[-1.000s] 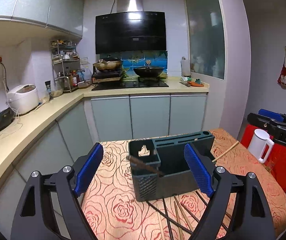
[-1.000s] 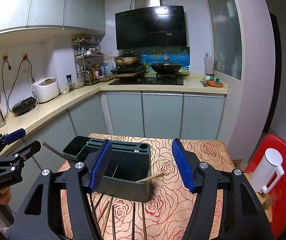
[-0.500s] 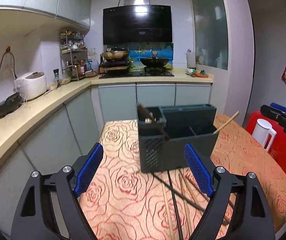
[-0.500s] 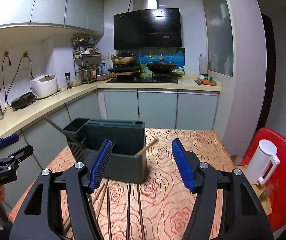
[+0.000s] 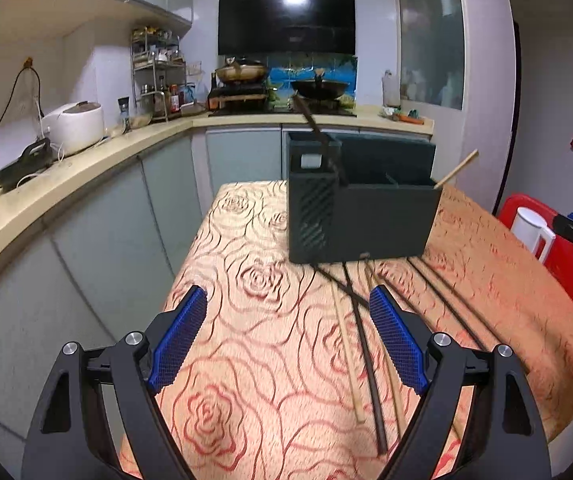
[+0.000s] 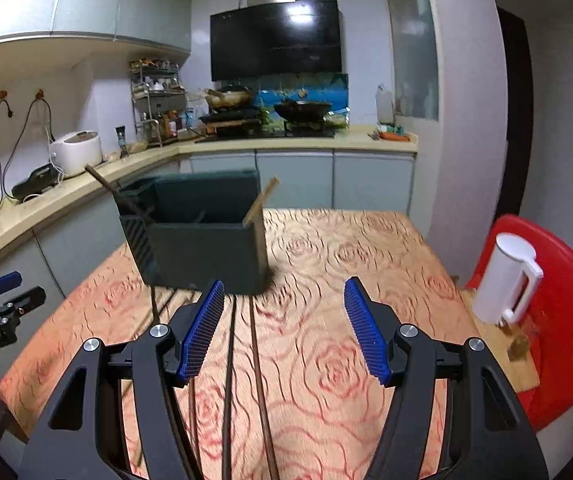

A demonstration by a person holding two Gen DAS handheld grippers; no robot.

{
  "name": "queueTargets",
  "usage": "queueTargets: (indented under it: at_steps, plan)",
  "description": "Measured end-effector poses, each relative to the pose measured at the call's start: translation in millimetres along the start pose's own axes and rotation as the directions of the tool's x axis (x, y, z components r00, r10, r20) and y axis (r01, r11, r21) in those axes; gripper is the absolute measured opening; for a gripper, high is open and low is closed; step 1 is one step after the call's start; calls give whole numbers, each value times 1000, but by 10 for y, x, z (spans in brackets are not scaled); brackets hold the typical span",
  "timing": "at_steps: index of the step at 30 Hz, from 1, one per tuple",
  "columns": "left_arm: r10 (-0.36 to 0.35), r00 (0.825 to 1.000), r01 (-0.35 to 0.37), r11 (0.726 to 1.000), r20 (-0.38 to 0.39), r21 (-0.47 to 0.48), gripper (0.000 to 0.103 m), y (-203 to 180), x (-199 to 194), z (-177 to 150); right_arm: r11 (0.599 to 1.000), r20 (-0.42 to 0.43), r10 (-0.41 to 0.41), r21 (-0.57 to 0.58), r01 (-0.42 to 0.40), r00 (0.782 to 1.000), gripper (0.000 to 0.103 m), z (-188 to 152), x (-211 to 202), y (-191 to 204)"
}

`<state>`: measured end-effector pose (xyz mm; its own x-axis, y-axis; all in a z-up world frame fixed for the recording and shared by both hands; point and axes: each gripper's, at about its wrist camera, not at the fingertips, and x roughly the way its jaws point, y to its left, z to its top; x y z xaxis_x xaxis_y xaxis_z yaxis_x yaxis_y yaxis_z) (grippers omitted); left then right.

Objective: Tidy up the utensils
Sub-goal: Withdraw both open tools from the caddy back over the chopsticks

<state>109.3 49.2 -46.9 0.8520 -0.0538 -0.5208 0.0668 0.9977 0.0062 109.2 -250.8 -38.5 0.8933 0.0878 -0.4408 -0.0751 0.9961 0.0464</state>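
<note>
Left wrist view: the left gripper (image 5: 288, 340) is hanging wide open and empty over a rose-patterned table (image 5: 246, 360), with loose chopsticks (image 5: 366, 360) lying just ahead. Right wrist view: the right gripper (image 6: 280, 330) is gaping, empty, above more chopsticks. Beyond stands a dark holder (image 6: 198, 240), one chopstick (image 6: 260, 202) leaning inside it.

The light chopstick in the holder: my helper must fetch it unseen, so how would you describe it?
On the rose-patterned table stands a dark utensil holder. From its right end a light chopstick leans out over the rim; the dark chopstick sticks up from the left compartment, and the others lie flat on the cloth.
</note>
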Motion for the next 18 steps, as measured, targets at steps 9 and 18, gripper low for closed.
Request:
queueTargets:
  at_steps: [9, 18]
  plan:
    - [6, 999, -6, 1000, -39, 0, 81, 15, -16, -311, 999, -30, -31, -14, 31, 999, 61, -331, -46, -24]
    - [-21, 996, 25, 999, -82, 37, 80, -100, 57, -573, 999, -54, -38, -21, 37, 998, 61, -537, -92, -55]
